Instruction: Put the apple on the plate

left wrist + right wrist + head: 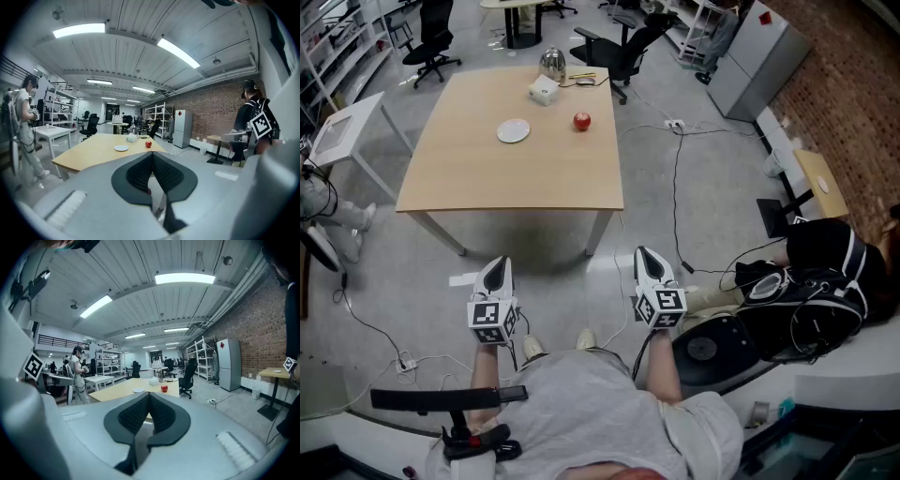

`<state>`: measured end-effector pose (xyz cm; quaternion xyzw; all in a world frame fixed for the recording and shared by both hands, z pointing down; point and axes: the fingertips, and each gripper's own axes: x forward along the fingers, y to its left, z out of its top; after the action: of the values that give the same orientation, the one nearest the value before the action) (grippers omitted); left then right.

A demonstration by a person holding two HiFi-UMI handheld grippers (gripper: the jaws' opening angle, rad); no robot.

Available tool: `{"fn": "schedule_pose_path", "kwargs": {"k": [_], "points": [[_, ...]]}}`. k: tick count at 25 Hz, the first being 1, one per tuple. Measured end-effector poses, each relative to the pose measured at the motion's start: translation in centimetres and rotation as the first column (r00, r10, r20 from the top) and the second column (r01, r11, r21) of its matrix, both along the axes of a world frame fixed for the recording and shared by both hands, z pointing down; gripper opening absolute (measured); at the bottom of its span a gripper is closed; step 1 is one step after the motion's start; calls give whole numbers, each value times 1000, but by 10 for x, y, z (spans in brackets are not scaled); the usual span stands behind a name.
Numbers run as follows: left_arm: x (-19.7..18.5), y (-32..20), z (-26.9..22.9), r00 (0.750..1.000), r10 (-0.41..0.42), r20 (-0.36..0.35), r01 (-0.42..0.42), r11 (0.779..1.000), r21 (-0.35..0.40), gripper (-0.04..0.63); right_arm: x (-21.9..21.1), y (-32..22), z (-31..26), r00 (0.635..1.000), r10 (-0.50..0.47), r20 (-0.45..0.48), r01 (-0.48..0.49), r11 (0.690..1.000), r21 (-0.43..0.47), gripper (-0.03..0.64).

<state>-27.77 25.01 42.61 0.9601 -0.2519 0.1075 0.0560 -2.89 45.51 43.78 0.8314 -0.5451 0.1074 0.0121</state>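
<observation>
the left gripper [497,272] and right gripper [649,262] are held pressed together, empty, low in frame, probably awaiting approach; the red apple [581,121] is seen upper centre on the table [487,183], near the white plate [513,131].

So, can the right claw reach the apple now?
Probably not yet: the right claw hangs short of the table's near edge, the apple lies far across it. Nothing blocks the path.
</observation>
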Motion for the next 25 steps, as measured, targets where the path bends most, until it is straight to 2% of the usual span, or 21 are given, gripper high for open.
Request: {"fn": "schedule_pose_path", "kwargs": {"k": [11,18,25], "points": [[14,0,-14,1000,7,7,-7,1000,-15,20,1,-15,-18,998,-49,26,49,998,28,6],[53,29,10,1000,-21,-3,21,1000,14,20,28,-2,7,993,-119,20,118,993,17,6],[70,36,15,999,-34,8,34,999,7,20,37,-10,14,986,-163,29,163,986,26,6]]}}
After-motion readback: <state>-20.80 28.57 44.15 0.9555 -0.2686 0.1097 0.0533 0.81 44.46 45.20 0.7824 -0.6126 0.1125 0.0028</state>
